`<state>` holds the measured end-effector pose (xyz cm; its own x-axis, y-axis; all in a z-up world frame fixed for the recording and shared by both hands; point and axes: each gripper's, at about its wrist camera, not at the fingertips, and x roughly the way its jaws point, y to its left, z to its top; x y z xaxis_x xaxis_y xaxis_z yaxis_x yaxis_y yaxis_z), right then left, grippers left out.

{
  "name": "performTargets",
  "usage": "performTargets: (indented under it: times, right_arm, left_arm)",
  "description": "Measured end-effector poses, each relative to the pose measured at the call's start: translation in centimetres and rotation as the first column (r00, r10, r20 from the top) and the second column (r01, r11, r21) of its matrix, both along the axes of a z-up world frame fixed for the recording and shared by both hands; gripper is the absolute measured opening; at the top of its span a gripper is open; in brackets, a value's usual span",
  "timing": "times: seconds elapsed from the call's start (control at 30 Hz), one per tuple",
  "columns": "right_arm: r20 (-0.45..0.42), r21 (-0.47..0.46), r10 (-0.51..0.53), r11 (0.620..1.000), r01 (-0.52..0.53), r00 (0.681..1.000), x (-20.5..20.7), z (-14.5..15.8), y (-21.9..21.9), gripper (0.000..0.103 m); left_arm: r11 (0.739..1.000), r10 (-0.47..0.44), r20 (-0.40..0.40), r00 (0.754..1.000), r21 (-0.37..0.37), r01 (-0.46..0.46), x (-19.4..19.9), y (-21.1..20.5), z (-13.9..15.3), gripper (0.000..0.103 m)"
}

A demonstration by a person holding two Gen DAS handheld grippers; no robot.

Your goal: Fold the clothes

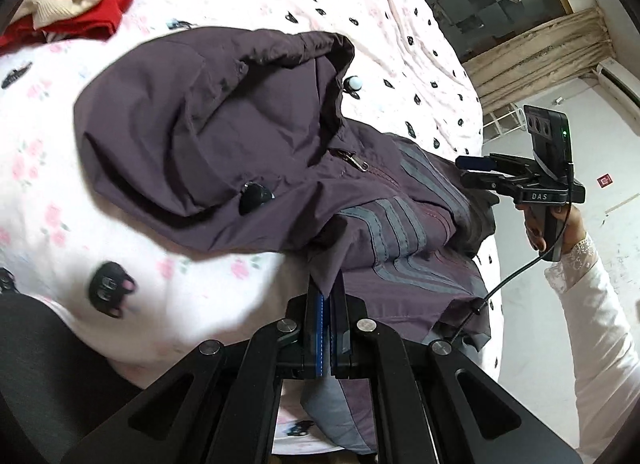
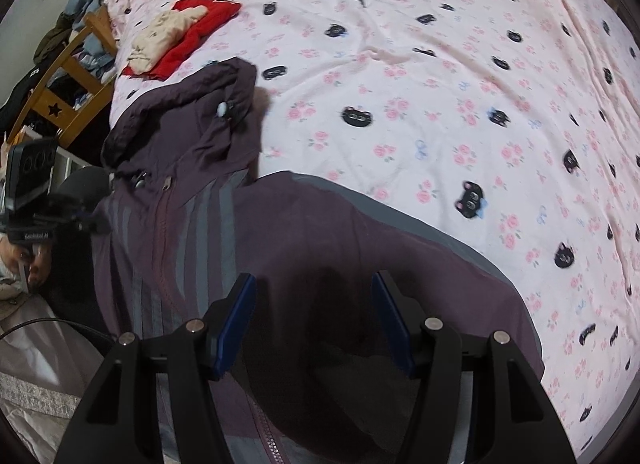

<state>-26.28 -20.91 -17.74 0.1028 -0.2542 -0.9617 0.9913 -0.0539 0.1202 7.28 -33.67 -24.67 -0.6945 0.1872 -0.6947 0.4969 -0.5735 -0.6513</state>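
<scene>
My left tongs (image 1: pixel 326 296) are clamped tight on a fold of the purple jacket (image 1: pixel 224 135), the cloth pinched between the blue pads and trailing away ahead of them. My right tongs (image 2: pixel 314 320) stand wide apart just above the jacket's body, with nothing between the pads. The jacket lies along the near edge of the bed, hood (image 2: pixel 188 103) farthest from the right tongs, zipper running back under them. Beyond and to the right of the right tongs the bedsheet (image 2: pixel 440 83) is open and flat. In the left view the bed edge drops off just right of the jacket, where the other tool (image 1: pixel 520 179) and a white sleeve (image 1: pixel 600 304) hover. The hem under the right tongs is cut off by the frame, and the near sheet is blurred. Far ahead a red garment (image 2: pixel 200 35) lies under a cream one (image 2: pixel 160 39); a wooden rack of clothes (image 2: pixel 80 55) stands past the bed.
</scene>
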Motion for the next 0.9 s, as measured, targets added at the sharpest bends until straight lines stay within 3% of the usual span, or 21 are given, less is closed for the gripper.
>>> performTargets:
  times: [0.2, 0.3, 0.5, 0.67, 0.83, 0.9]
  right_arm:
    - [0.077, 0.001, 0.109, 0.994, -0.109, 0.991, 0.8, 0.5, -2.3, 0.061]
    - [0.110, 0.064, 0.181, 0.980, -0.188, 0.977, 0.5, -0.6, -4.2, 0.061]
    - [0.155, 0.191, 0.323, 0.917, -0.349, 0.934, 0.3, -3.4, -8.4, 0.060]
    - [0.189, 0.236, 0.379, 0.878, -0.416, 0.906, -0.7, -5.2, -11.5, 0.060]
    - [0.310, 0.300, 0.397, 0.821, -0.485, 0.864, -1.4, -8.3, -13.0, 0.060]
    - [0.364, 0.314, 0.393, 0.802, -0.509, 0.844, -1.4, -9.2, -13.1, 0.060]
  left_arm:
    - [0.998, -0.025, -0.010, 1.000, 0.052, 0.026, -0.5, 0.0, -0.6, 0.001]
    - [0.996, -0.042, -0.036, 0.998, 0.074, 0.044, -0.9, 0.7, -0.7, 0.001]
    - [0.990, -0.048, -0.080, 0.996, 0.130, 0.058, -0.5, 0.7, -1.8, 0.001]
    - [0.983, -0.060, -0.090, 0.994, 0.168, 0.075, -0.9, 0.9, -2.8, 0.003]
    - [0.979, -0.072, -0.108, 0.992, 0.184, 0.091, -1.8, 1.2, -3.4, 0.010]
    - [0.976, -0.079, -0.117, 0.990, 0.191, 0.101, -2.2, 1.3, -3.5, 0.025]
